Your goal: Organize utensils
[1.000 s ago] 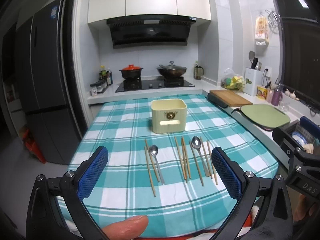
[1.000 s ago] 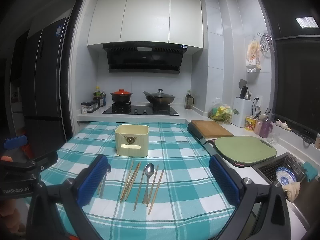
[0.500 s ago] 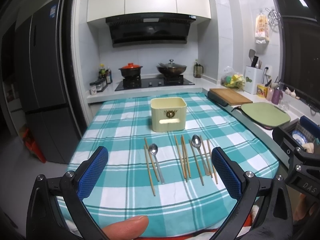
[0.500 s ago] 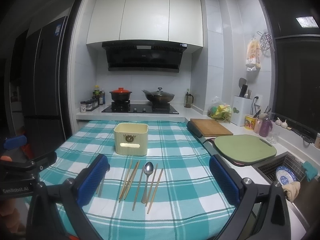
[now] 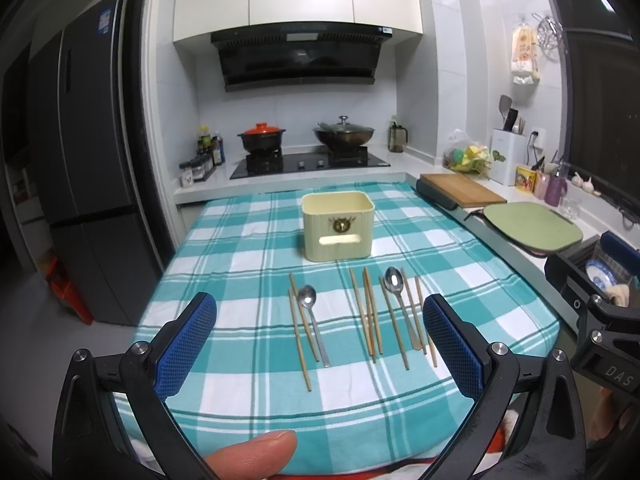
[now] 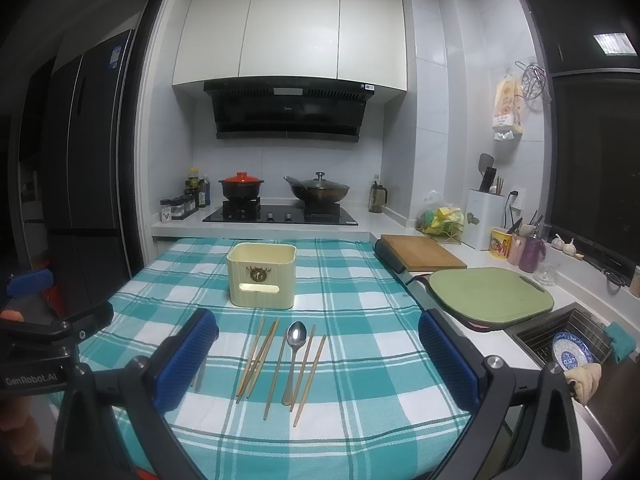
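Note:
A cream holder box (image 5: 338, 225) stands on the teal checked tablecloth (image 5: 240, 256); it also shows in the right wrist view (image 6: 262, 274). In front of it lie a left spoon (image 5: 312, 322) with chopsticks (image 5: 299, 340), a middle chopstick bundle (image 5: 369, 316), and a right spoon (image 5: 400, 304) with more chopsticks. The right wrist view shows the right spoon (image 6: 295, 356) and the bundle (image 6: 258, 356). My left gripper (image 5: 320, 340) is open and empty above the near table edge. My right gripper (image 6: 318, 354) is open and empty too.
A stove with two pots (image 5: 308, 140) stands behind the table. A wooden board (image 5: 460, 194) and a green board (image 5: 532, 226) lie on the right counter. A sink with a blue plate (image 6: 570, 350) is at the right. A fridge (image 5: 80, 160) stands left.
Both grippers have risen and drawn back slightly, so the table sits a little lower in each view. Nothing on the table has moved.

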`<state>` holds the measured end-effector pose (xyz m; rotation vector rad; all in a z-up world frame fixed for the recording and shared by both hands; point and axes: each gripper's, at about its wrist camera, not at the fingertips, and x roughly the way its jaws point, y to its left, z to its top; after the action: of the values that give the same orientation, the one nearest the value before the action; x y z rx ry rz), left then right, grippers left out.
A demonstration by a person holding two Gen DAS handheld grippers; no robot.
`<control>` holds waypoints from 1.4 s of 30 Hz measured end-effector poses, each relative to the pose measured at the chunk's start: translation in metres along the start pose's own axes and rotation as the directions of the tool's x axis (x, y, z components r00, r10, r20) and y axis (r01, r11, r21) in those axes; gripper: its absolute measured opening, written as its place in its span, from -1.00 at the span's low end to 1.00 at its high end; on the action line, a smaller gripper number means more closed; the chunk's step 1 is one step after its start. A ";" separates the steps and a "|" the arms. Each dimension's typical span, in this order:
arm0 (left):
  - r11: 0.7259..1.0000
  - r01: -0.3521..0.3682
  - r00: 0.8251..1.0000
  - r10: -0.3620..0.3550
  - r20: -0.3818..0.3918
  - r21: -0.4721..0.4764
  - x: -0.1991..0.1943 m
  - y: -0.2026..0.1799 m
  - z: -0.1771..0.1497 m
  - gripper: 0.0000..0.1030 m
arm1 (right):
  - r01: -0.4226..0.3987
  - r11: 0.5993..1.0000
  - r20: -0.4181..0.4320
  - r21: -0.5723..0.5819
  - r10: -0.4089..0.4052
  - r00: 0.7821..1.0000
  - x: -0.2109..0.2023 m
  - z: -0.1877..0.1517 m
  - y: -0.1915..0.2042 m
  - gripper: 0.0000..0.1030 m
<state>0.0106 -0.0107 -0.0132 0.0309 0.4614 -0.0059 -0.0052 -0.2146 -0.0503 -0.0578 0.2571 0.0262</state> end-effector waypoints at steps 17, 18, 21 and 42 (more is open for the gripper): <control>1.000 0.000 1.000 0.000 -0.007 -0.001 0.003 0.002 0.001 0.99 | -0.001 1.000 -0.007 -0.001 0.001 1.000 0.001 -0.001 -0.002 1.00; 1.000 -0.001 1.000 0.000 -0.008 -0.001 0.004 0.002 0.001 0.99 | -0.002 1.000 -0.008 -0.001 0.002 1.000 0.001 0.000 -0.002 1.00; 1.000 -0.002 1.000 0.002 -0.012 -0.004 0.006 0.003 0.001 0.99 | -0.001 1.000 -0.011 -0.001 0.001 1.000 0.001 -0.001 -0.003 1.00; 1.000 -0.003 1.000 0.002 -0.024 -0.004 0.007 0.002 0.000 0.99 | 0.001 1.000 -0.047 -0.003 -0.001 0.999 0.007 0.003 -0.002 1.00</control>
<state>0.0166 -0.0085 -0.0163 0.0278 0.4857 -0.0022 0.0024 -0.2165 -0.0495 -0.0620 0.3037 0.0244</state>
